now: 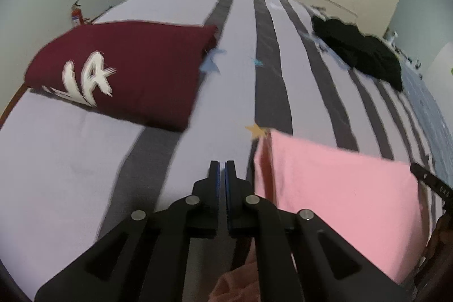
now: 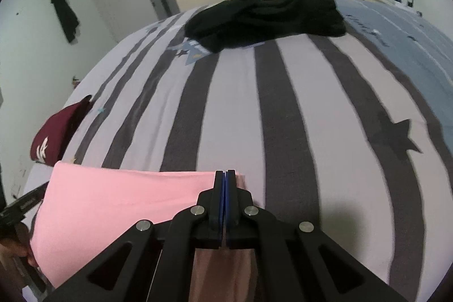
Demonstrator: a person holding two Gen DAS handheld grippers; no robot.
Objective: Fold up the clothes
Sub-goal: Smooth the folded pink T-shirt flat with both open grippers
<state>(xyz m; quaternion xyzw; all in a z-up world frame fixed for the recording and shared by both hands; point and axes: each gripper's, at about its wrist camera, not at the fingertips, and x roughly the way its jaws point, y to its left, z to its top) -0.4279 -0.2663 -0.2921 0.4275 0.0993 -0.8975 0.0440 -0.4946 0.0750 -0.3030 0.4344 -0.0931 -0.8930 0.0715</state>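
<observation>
A pink garment (image 1: 339, 197) lies part-folded at the near edge of the striped bed, and it also fills the lower left of the right wrist view (image 2: 113, 205). My left gripper (image 1: 222, 169) is shut at the garment's left edge, and pink cloth shows beneath its jaws. My right gripper (image 2: 225, 177) is shut on the right edge, with pink fabric hanging under it. Each view catches the other tool at the far side of the cloth: a black finger (image 1: 424, 177) in one and a black finger (image 2: 25, 203) in the other.
A folded burgundy garment (image 1: 127, 70) with white lettering lies at the bed's left side. A crumpled black garment (image 2: 263, 16) lies at the far side. The grey-striped sheet (image 2: 283, 118) stretches between them. Wardrobe doors and a room door stand beyond.
</observation>
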